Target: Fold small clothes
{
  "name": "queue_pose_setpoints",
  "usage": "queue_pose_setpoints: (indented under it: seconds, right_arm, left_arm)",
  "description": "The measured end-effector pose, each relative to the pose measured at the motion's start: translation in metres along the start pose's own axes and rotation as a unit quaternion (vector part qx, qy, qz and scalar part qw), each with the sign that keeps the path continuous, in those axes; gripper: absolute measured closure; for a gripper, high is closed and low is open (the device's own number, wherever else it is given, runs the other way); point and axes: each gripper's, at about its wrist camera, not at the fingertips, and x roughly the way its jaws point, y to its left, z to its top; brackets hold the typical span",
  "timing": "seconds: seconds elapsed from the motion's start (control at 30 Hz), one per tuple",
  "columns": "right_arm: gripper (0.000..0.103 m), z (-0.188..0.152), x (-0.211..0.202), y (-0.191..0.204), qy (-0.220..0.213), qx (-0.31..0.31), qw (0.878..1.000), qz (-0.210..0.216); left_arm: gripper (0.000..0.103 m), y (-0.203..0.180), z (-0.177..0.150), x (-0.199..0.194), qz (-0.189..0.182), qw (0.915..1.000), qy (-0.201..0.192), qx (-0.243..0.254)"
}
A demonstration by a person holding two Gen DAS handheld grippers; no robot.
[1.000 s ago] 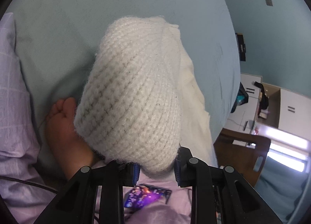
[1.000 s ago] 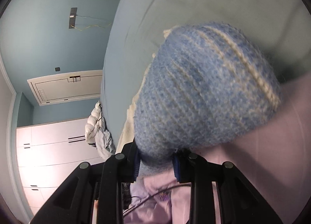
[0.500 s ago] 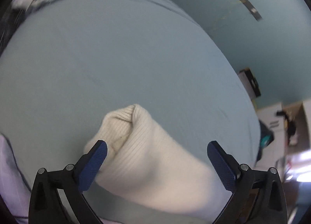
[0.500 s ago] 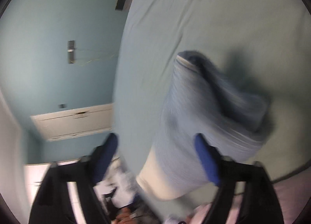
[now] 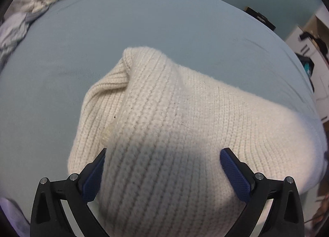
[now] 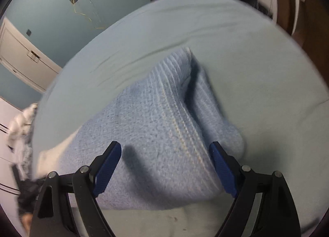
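The left gripper [image 5: 163,155] is spread wide, released, over the cream knit garment [image 5: 174,117] laid on the bed [image 5: 144,31]. The right gripper [image 6: 164,152] is likewise released above its blue end [image 6: 164,113]. Seemingly between folds; an edge must be regrasped next.

The left tongs [image 5: 164,154] have matte black triangular fingers with cut-out windows, silver round screw heads and dark blue textured pads. The right tongs [image 6: 165,147] are built alike.
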Motion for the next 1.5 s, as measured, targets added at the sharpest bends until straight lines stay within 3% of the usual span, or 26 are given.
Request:
queue_pose_setpoints:
  seconds: [0.03, 0.07, 0.1, 0.13, 0.23, 0.37, 0.43, 0.53, 0.6, 0.7, 0.73, 0.77, 0.83, 0.93, 1.0, 1.03, 1.07, 1.17, 1.27, 1.37, 1.5]
  right_arm:
    - [0.022, 0.002, 0.004, -0.005, 0.004, 0.006, 1.0, 0.004]
    - [0.047, 0.005, 0.005, -0.007, 0.005, 0.01, 1.0, 0.016]
    - [0.061, 0.003, 0.002, -0.006, 0.006, 0.009, 0.999, 0.033]
    - [0.083, 0.002, -0.003, -0.003, 0.003, -0.001, 0.999, 0.034]
    - [0.088, -0.009, -0.029, 0.0, -0.014, -0.036, 0.999, 0.02]
    - [0.09, -0.005, -0.043, -0.003, -0.053, -0.036, 0.998, 0.02]
    - [0.091, -0.005, -0.028, -0.008, -0.053, -0.035, 0.998, -0.017]
    - [0.091, 0.01, 0.022, -0.025, -0.011, -0.001, 0.998, -0.061]
    - [0.089, 0.013, 0.038, -0.025, -0.002, -0.02, 0.995, -0.096]
    - [0.07, 0.011, 0.03, 0.003, -0.048, -0.075, 0.982, -0.167]
    - [0.055, 0.01, 0.023, 0.009, -0.064, -0.079, 0.977, -0.188]
    - [0.049, 0.009, 0.014, 0.01, -0.076, -0.077, 0.974, -0.199]
    - [0.045, 0.006, -0.008, 0.018, -0.119, -0.06, 0.974, -0.186]
    - [0.026, 0.006, -0.03, 0.025, -0.133, -0.052, 0.986, -0.088]
    - [0.026, 0.007, -0.027, 0.04, -0.129, -0.054, 0.989, -0.05]
    - [0.026, 0.006, -0.023, 0.049, -0.131, -0.058, 0.989, -0.038]
    - [0.026, 0.006, -0.019, 0.057, -0.133, -0.065, 0.988, -0.031]
    - [0.026, -0.001, -0.002, 0.065, -0.114, -0.092, 0.989, -0.029]
    - [0.026, -0.006, 0.023, 0.088, -0.078, -0.138, 0.987, -0.034]
    - [0.026, -0.011, 0.033, 0.101, -0.07, -0.188, 0.978, -0.066]
    - [0.026, -0.024, 0.053, 0.095, -0.023, -0.22, 0.968, -0.12]
  left_arm:
    - [0.0, -0.007, -0.003, -0.001, 0.016, 0.9995, -0.015, 0.024]
    - [0.0, -0.015, -0.004, -0.002, 0.029, 0.9985, -0.025, 0.038]
    - [0.0, -0.019, -0.005, -0.003, 0.04, 0.9975, -0.033, 0.047]
    - [0.0, -0.026, -0.003, -0.003, 0.048, 0.997, -0.039, 0.047]
    - [0.0, -0.027, -0.004, -0.003, 0.044, 0.9977, -0.039, 0.034]
    - [0.0, -0.011, -0.015, -0.006, 0.038, 0.9975, -0.04, 0.043]
    - [0.0, -0.01, -0.015, -0.003, 0.035, 0.9971, -0.04, 0.054]
    - [0.0, -0.004, -0.006, -0.001, 0.024, 0.9984, -0.03, 0.042]
    - [0.0, 0.0, 0.0, -0.006, 0.024, 0.9991, -0.018, 0.032]
    - [0.001, 0.004, 0.011, -0.028, 0.046, 0.9983, -0.024, 0.027]
    - [0.001, -0.002, 0.013, -0.045, 0.038, 0.9977, -0.049, 0.028]
    - [0.0, -0.009, 0.013, -0.057, 0.02, 0.9968, -0.069, 0.034]
    - [0.0, -0.033, 0.011, -0.076, -0.022, 0.9937, -0.094, 0.058]
    - [0.0, -0.081, 0.004, -0.065, -0.062, 0.9896, -0.058, 0.116]
    - [0.0, -0.104, -0.006, -0.043, -0.043, 0.9877, -0.034, 0.146]
    - [0.0, -0.116, -0.016, -0.027, -0.017, 0.986, -0.026, 0.164]
    - [0.0, -0.118, -0.021, -0.019, -0.009, 0.9856, -0.034, 0.166]
    - [0.0, -0.113, -0.031, -0.001, 0.004, 0.9869, -0.047, 0.154]
    - [0.0, -0.121, -0.036, 0.002, 0.033, 0.9819, -0.059, 0.177]
    - [0.0, -0.125, -0.033, 0.005, 0.033, 0.9831, -0.052, 0.173]
    - [0.0, -0.122, -0.034, 0.006, 0.03, 0.9822, -0.056, 0.177]
